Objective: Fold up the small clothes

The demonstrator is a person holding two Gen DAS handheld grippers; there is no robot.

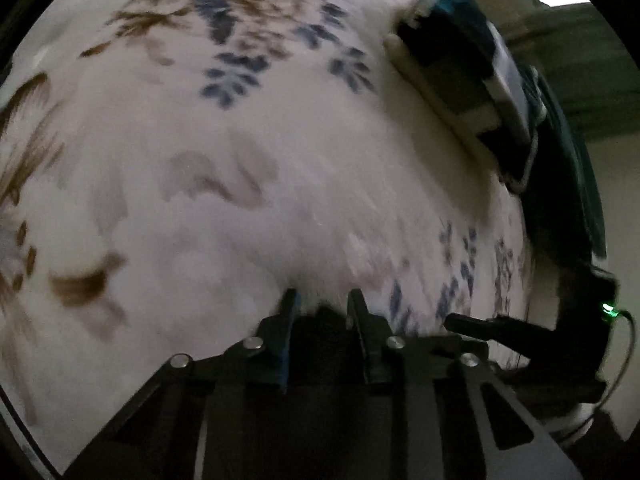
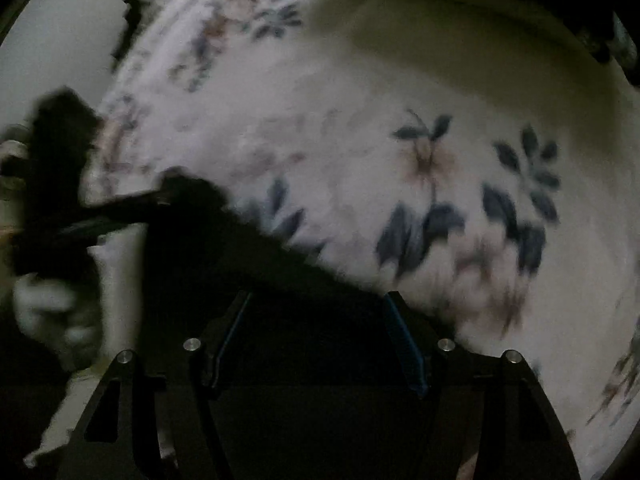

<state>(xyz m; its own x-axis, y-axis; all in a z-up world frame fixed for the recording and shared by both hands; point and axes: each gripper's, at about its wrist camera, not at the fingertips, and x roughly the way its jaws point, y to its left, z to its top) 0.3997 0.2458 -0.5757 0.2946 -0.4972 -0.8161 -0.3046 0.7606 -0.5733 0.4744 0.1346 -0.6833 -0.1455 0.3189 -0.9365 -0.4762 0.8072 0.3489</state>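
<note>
Over the floral bedspread (image 1: 240, 200), the left tool (image 1: 322, 300) points down, narrowly parted — the right tool (image 2: 316, 300) gapes wide, both empty.

My bed's white floral sheet (image 1: 240, 184) carries it all — folded clothes stacked (image 1: 472, 72) at its far edge

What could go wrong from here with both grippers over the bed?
1. Both views are motion-blurred and dim, so aiming a grasp is unreliable.
2. The dark garment lies in front of the open right gripper, apparently ungrasped; closing now may miss its edge.
3. The left gripper could pinch the floral bedspread instead.
</note>
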